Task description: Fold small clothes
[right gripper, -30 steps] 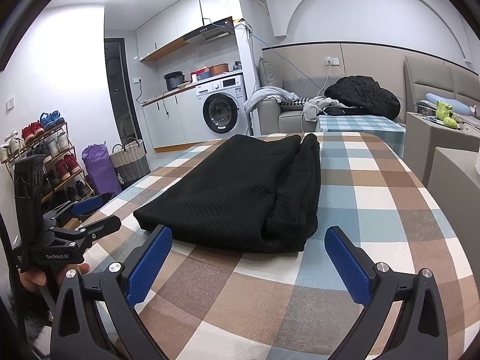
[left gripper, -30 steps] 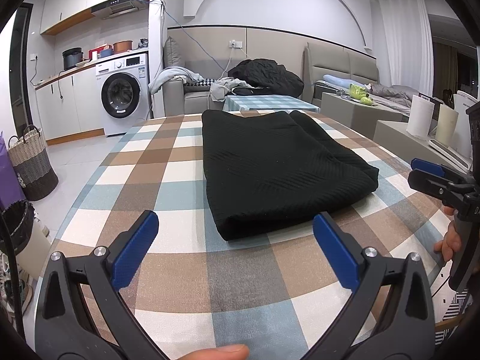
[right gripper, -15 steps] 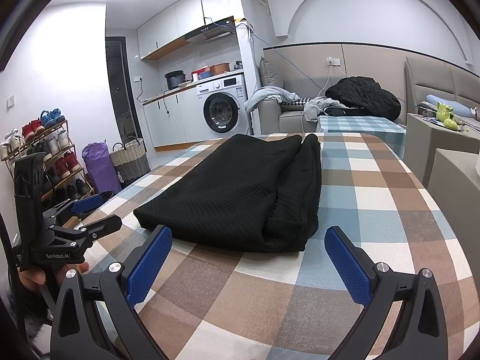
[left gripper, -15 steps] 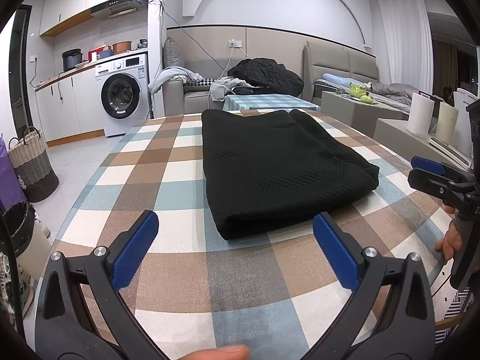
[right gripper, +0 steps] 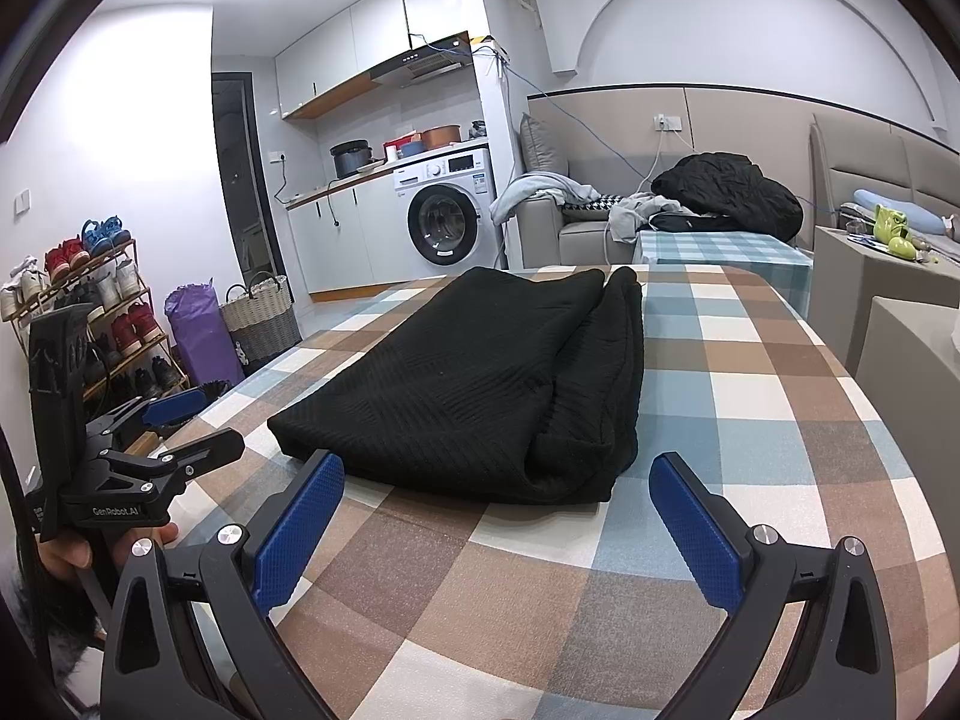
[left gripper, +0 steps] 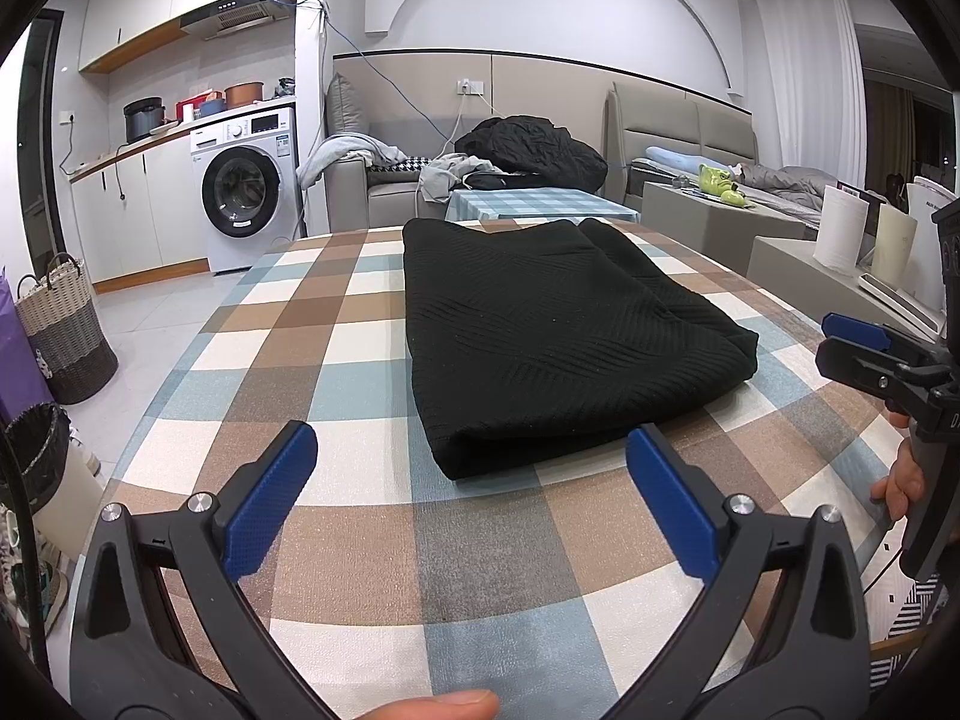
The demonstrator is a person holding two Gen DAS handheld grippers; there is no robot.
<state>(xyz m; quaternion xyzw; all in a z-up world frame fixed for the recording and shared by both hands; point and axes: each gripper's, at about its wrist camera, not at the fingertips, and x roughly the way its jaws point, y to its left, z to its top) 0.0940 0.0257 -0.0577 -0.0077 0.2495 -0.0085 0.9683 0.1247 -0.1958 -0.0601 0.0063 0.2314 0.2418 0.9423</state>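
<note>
in the left wrist view, we see our left hand-held gripper (left gripper: 471,489) spread wide and holding nothing, poised over the near edge of the desk (left gripper: 336,336) with its checked cloth. the black knit garment (left gripper: 558,342) lies folded in a long strip down the middle of the desk, its near end just beyond our fingertips and its far end close to the far edge. the right hand-held gripper (left gripper: 852,345) shows at the right edge of the desk, apart from the garment. we judge the risk here is a shallow pinch: the near end is a thick roll of several layers, and if we close on the top layer only, the lower ones would slide out and the fold would open.

in the right wrist view, our right hand-held gripper (right gripper: 495,513) is likewise wide open and empty, close to the garment (right gripper: 480,384) at its near right corner, where a loose folded flap bulges. the left hand-held gripper (right gripper: 192,432) shows beyond the left edge of the desk, also clear of the garment. if the two sides lift unevenly, we expect that flap to sag and skew the next fold. dragging could also bunch the tablecloth.
</note>
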